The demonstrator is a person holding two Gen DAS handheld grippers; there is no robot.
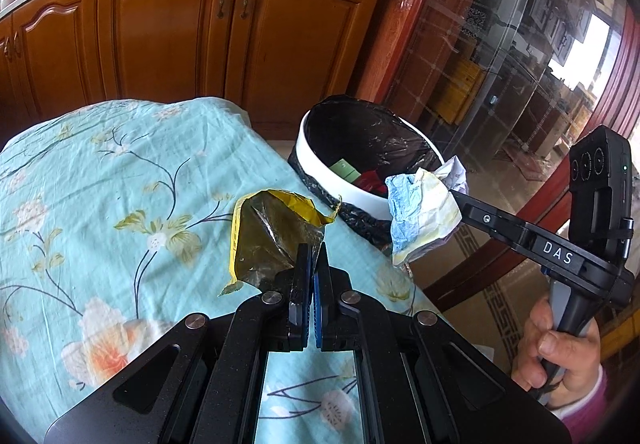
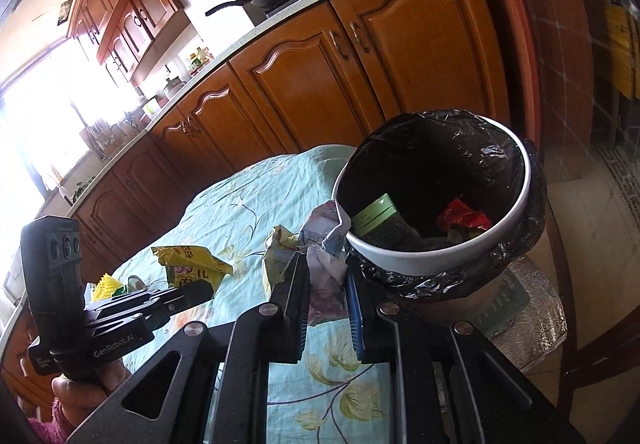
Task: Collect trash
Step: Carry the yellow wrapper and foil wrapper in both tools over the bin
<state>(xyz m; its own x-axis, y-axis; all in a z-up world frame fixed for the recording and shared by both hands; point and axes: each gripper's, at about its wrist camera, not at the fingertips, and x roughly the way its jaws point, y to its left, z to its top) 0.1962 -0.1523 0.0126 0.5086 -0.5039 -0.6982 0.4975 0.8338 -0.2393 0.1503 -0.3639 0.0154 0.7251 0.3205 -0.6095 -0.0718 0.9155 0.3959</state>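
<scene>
My left gripper point(image 1: 313, 250) is shut on a yellow foil wrapper point(image 1: 276, 232) and holds it just above the floral cloth; it also shows in the right wrist view point(image 2: 192, 262). My right gripper point(image 2: 326, 264) is shut on a crumpled paper wad point(image 2: 324, 244) and holds it at the near rim of the white trash bin point(image 2: 432, 264). In the left wrist view the wad point(image 1: 420, 216) hangs beside the bin point(image 1: 344, 180). The bin has a black liner and holds a green box point(image 2: 380, 220) and a red wrapper point(image 2: 464, 216).
A table with a turquoise floral cloth point(image 1: 100, 184) lies under both grippers; the bin stands past its right edge. Wooden cabinets point(image 1: 168, 44) run behind. A glass door point(image 1: 520, 64) is at the right. A yellow spiky object point(image 2: 106, 284) lies on the table behind the left gripper.
</scene>
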